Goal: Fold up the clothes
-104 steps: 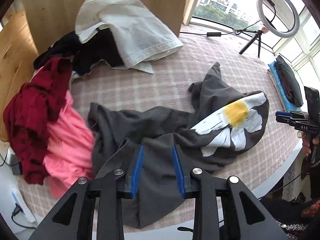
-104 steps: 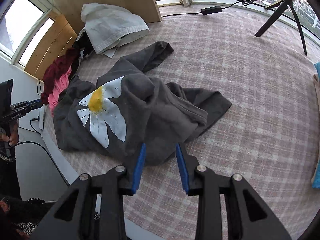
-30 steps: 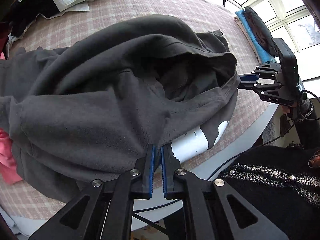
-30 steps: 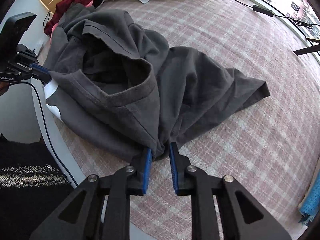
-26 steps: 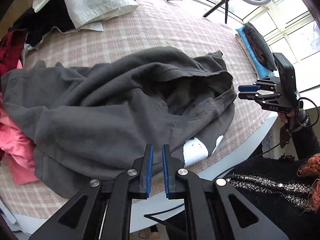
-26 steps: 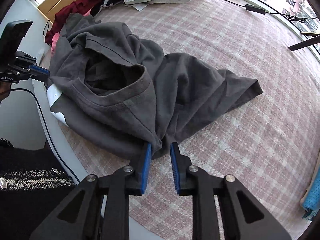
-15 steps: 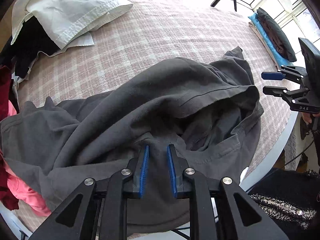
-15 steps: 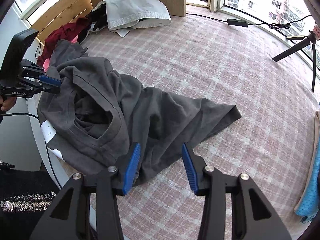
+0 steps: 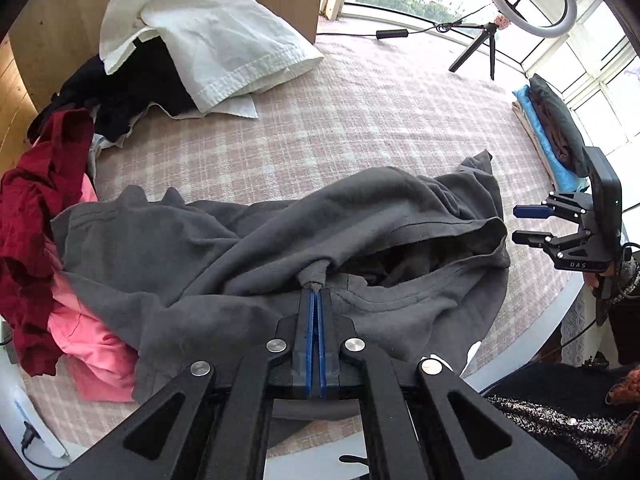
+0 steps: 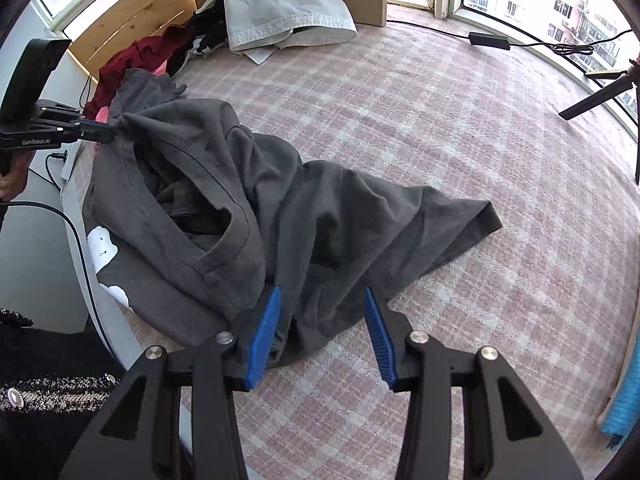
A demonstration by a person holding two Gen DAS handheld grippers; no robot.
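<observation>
left gripper (image 9: 315, 294): just squeezed together, pinching a fold of the gray shirt (image 9: 248, 264) | right gripper (image 10: 322, 328): spread apart over the shirt's edge, not pressing | shirt: crumpled on the counter (image 10: 440, 120), beside the red clothes (image 9: 36, 200)

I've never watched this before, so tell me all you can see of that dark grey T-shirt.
The dark grey cotton-looking T-shirt lies crumpled on the pink checked tablecloth, its hemmed opening gaping, bits of white print at the near edge, one sleeve spread flat. The left hand-held gripper is shut on a bunched fold of it. The right hand-held gripper stands open over its edge. Its far end lies against a red and pink clothes heap.
</observation>
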